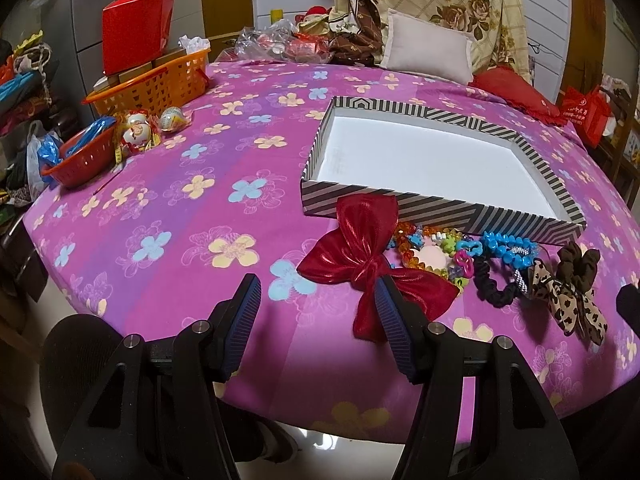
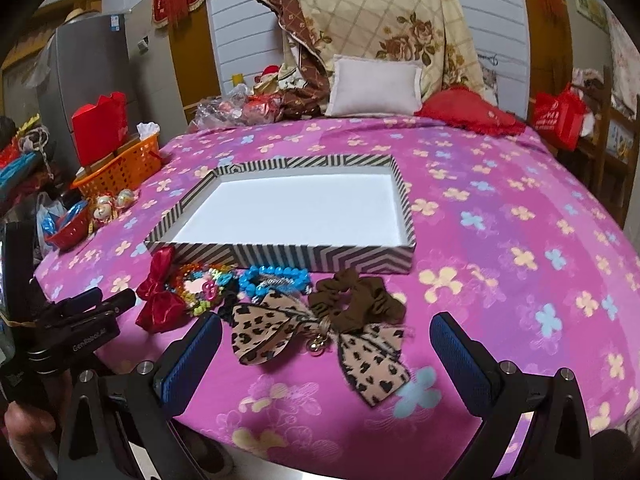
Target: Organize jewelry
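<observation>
A: Why is everything lined up along the near wall of the striped box [image 2: 280,255] instead of inside it?

B: My guess is that it's a staging row. The white floor of the box is bare, so nothing has gone in yet. The red satin bow [image 1: 370,264] leans on the box's front wall, and the beaded bracelets [image 1: 436,252], the turquoise bead bracelet [image 2: 276,280], the black scrunchie [image 1: 498,286], the brown scrunchie [image 2: 352,300] and the leopard-print bow [image 2: 320,340] lie just beside it on the pink flowered bedspread [image 2: 520,240]. Every piece is a short lift from the box.

A: And the grippers?

B: The left gripper [image 1: 318,320] hangs over the bed's near edge with its jaws spread and nothing between them. Its right finger sits in front of the red bow's lower tail; I can't tell whether it touches the fabric.

A: The other one?

B: The right gripper [image 2: 326,364] is also spread wide and empty. Its blue pads [image 2: 192,356] flank the leopard-print bow, which looks like the piece it's lined up for.

A: Why so wide?

B: Probably because the bow is broad and floppy. A wide opening lets the fingers drop around the knot rather than snag a loop.

A: Anything in the way?

B: The orange basket [image 1: 156,84] and red basket [image 1: 80,160] are well apart, at the far left.
</observation>
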The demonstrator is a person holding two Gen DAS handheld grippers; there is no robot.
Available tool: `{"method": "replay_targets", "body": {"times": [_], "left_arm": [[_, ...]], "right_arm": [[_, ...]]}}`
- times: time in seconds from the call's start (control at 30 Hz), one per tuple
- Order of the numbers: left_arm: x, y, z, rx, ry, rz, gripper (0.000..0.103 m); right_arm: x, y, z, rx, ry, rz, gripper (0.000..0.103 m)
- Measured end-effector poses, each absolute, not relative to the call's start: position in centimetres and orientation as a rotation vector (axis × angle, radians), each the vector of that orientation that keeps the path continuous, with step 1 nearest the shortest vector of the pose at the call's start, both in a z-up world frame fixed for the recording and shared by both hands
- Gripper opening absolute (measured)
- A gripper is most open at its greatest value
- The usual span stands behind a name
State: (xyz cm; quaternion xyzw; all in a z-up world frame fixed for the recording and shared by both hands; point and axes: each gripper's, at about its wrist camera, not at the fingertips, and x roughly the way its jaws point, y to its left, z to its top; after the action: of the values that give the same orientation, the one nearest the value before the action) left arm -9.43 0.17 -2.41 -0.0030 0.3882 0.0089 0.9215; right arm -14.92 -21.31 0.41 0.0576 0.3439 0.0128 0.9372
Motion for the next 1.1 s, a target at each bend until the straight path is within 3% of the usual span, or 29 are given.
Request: {"method": "replay_targets", "body": {"times": [1.1], "left_arm": [[-9.8,-0.4,-2.8,0.000,0.826,0.000,0.059]], "right_arm": [[-15.0,-20.2,0.2,0.011,0.750,0.021,0.103]]}}
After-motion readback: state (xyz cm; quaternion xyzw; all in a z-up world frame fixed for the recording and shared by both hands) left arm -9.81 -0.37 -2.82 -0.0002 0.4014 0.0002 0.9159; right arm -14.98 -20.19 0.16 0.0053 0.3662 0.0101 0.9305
